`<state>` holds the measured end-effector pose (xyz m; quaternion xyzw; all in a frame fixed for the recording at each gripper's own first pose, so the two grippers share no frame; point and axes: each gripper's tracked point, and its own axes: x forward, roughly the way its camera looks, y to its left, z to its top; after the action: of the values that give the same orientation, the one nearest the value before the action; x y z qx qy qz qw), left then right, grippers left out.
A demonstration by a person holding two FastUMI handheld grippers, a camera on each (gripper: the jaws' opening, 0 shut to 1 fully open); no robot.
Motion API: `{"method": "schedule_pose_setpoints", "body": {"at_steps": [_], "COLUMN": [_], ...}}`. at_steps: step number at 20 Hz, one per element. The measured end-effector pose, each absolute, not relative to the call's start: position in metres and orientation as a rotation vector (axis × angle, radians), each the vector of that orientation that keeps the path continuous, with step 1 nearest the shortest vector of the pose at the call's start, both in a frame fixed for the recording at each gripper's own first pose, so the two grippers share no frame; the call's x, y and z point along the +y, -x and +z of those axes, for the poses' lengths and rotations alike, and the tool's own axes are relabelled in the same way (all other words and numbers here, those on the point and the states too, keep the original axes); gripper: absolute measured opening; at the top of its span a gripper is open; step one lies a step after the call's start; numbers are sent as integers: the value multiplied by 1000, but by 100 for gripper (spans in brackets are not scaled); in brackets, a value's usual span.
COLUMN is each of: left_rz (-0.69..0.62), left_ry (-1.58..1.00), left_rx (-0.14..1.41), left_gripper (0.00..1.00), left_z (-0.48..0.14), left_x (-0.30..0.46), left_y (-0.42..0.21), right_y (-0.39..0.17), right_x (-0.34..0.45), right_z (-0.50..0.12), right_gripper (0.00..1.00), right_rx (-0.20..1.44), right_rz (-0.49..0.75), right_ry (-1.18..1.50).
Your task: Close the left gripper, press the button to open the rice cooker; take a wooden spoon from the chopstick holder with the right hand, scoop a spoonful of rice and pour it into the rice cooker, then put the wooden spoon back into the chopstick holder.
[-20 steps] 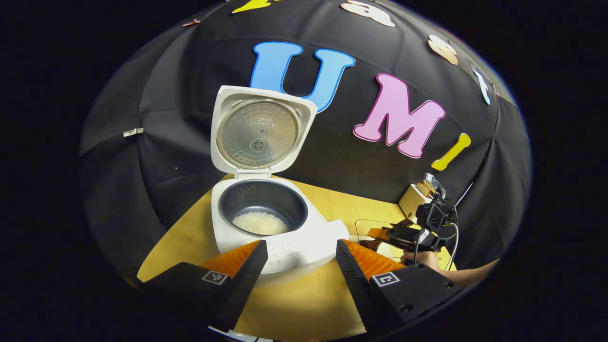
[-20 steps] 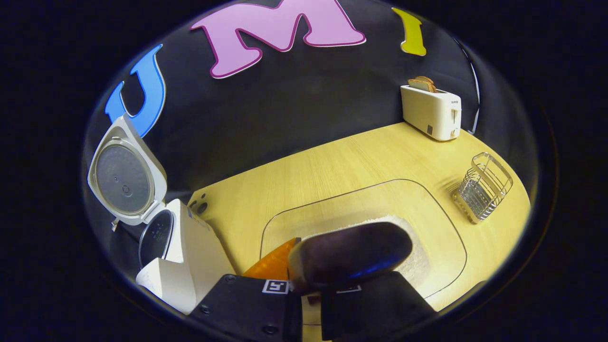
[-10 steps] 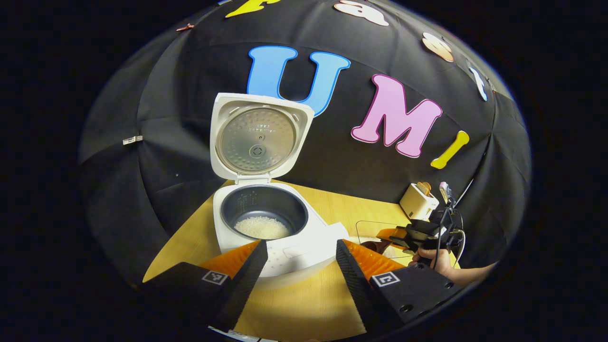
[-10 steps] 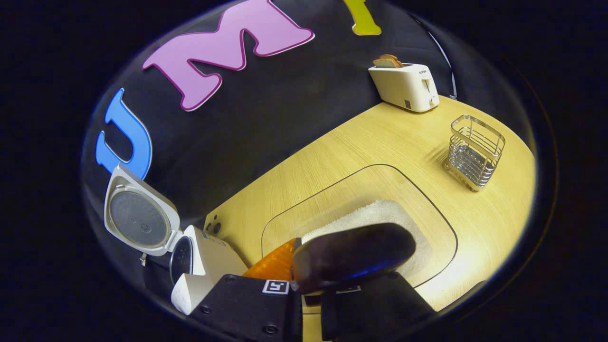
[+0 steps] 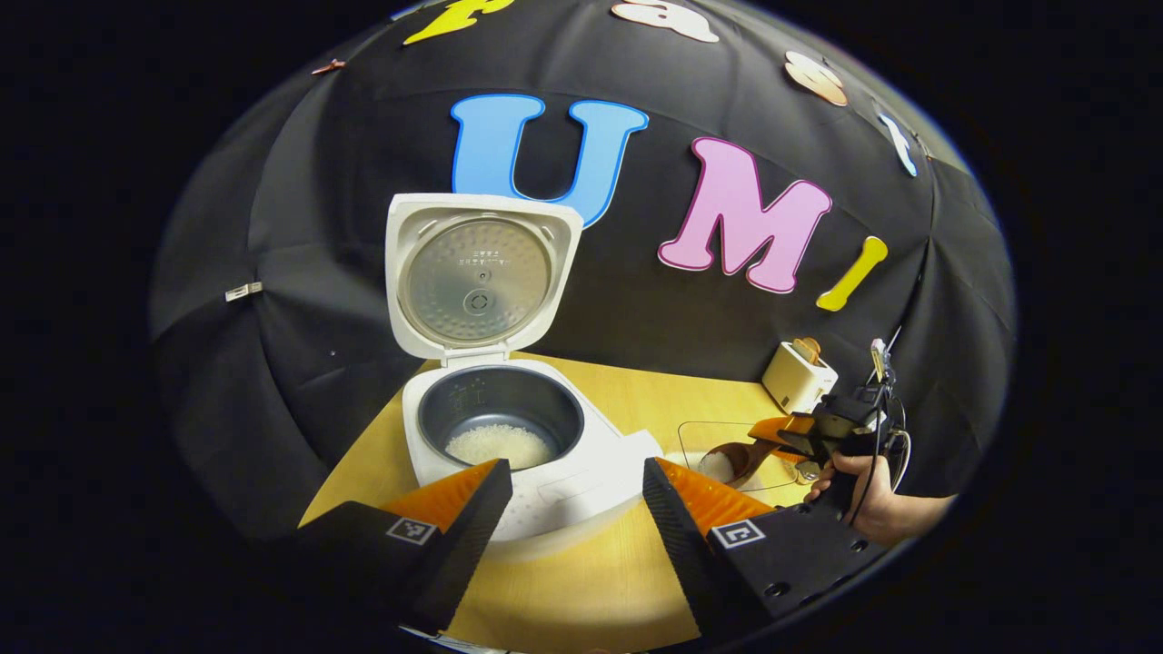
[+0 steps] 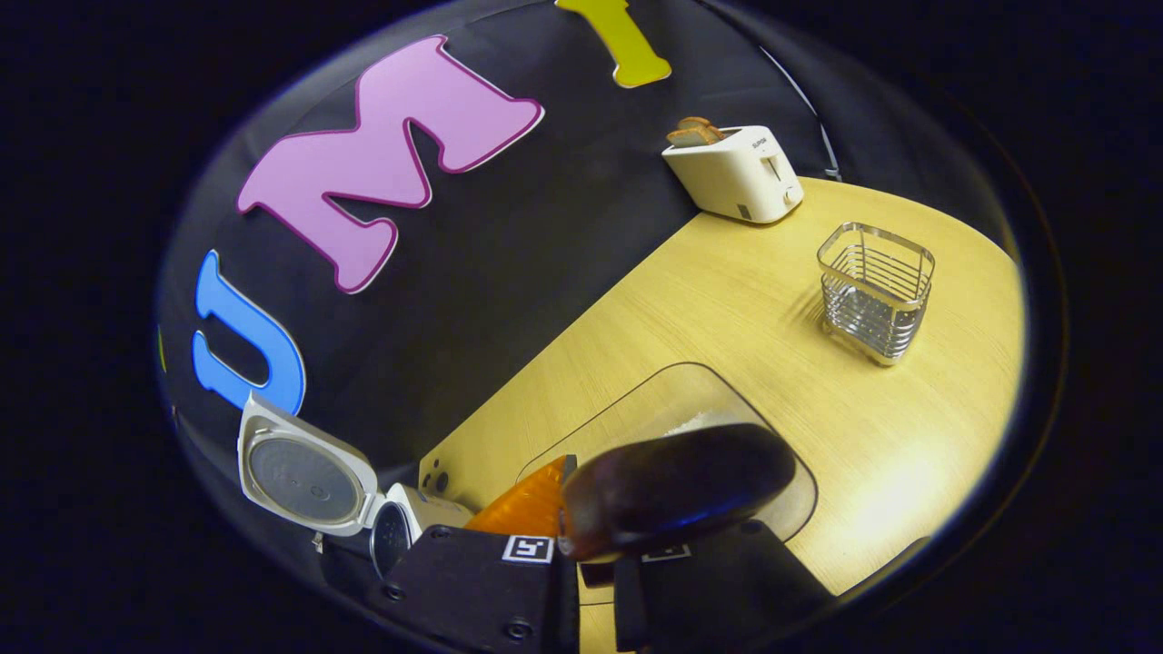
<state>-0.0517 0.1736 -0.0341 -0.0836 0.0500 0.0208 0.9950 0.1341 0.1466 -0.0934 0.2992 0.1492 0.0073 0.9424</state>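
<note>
Left gripper view: my left tool (image 5: 572, 509) hung with fingers spread, empty, just before the rice cooker (image 5: 509, 445), whose lid stood up and pot held rice. I had the right tool (image 6: 591, 545) clamped on the wooden spoon (image 6: 677, 486), bowl over the clear rice tray (image 6: 781, 509), judged ready for return. Chopstick holder (image 6: 877, 291) stood empty, well apart; toaster (image 6: 731, 173) behind, tabletop (image 6: 727, 300) between unobstructed.

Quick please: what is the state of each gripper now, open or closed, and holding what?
Left gripper: open, holding nothing, in front of the rice cooker.
Right gripper: closed on the wooden spoon.
</note>
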Motion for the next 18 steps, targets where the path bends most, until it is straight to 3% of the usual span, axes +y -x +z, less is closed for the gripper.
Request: {"method": "schedule_pose_setpoints", "body": {"at_steps": [10, 18], "left_rz": [17, 59], "left_ry": [169, 233], "left_rx": [88, 58], "left_gripper": [94, 94], "left_z": [-30, -28], "left_x": [171, 201], "left_y": [48, 57], "right_y": [-133, -131], "right_x": [166, 236], "right_z": [-26, 29], "right_gripper": [7, 7], "right_rx": [248, 254], "right_rz": [104, 246], "right_ry": [-648, -685]}}
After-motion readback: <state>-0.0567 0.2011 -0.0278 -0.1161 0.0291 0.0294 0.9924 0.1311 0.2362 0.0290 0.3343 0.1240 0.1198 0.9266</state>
